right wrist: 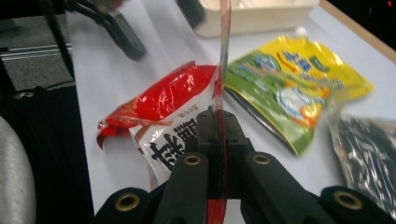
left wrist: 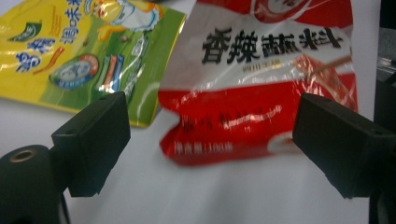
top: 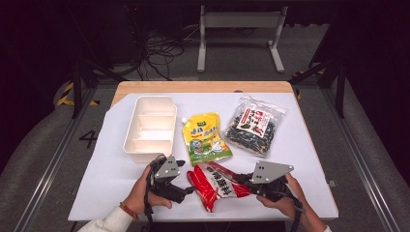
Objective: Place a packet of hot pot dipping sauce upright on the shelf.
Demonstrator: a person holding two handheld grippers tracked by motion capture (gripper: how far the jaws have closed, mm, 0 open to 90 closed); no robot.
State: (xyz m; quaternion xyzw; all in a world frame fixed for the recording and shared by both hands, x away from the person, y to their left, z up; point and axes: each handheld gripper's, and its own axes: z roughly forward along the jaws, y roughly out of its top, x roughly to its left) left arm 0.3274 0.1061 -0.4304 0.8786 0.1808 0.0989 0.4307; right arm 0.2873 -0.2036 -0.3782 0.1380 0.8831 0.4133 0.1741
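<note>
Red-and-white snack packet [top: 216, 185], glossy foil w/ black lettering, lies crumpled near front edge of table, just below yellow pouch [top: 207, 139]. One edge lifted, prob. its sealed rim, standing upright.

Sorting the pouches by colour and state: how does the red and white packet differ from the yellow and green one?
The red and white packet has one edge pinched in the right claw; the yellow and green pouch lies untouched. The red packet sits nearest the person, the yellow pouch farther back beside the white tray. The yellow pouch has a spout cap; the red shows none. Both are glossy printed pouches.
</note>
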